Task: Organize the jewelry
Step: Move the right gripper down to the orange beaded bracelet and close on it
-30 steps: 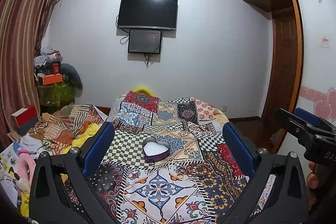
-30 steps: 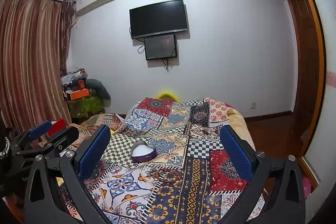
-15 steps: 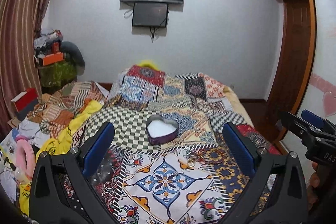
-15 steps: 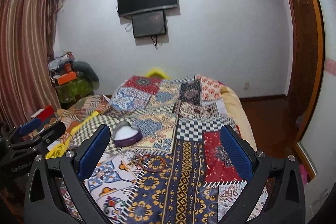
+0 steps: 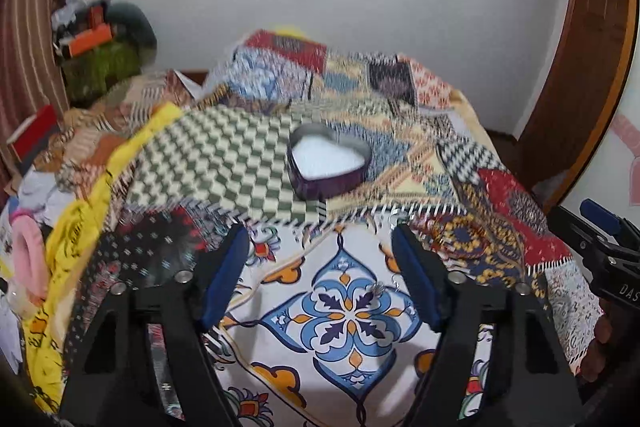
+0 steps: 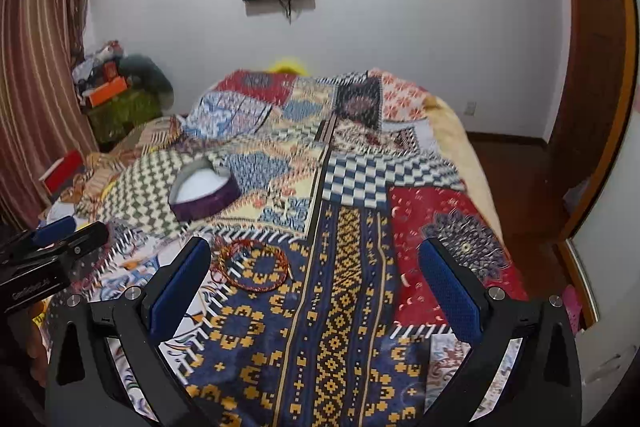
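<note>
Fingers point(image 5: 222, 279) of left gripper point(image 5: 320, 281) closing over bare quilt point(image 5: 348, 311), heart-shaped box point(image 5: 328, 163) beyond.

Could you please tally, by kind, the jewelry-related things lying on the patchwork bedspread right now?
Heart-shaped box: 1
Red-orange beaded bracelet: 1
Small silver piece, too blurred to identify: 1
Total: 3

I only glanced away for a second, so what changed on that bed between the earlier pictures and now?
Both grippers dipped toward the patchwork quilt; the view tilted down. The left gripper has its jaws closing, with nothing between them; the right gripper stayed wide open. The heart-shaped box and the red bracelet lie untouched.
</note>
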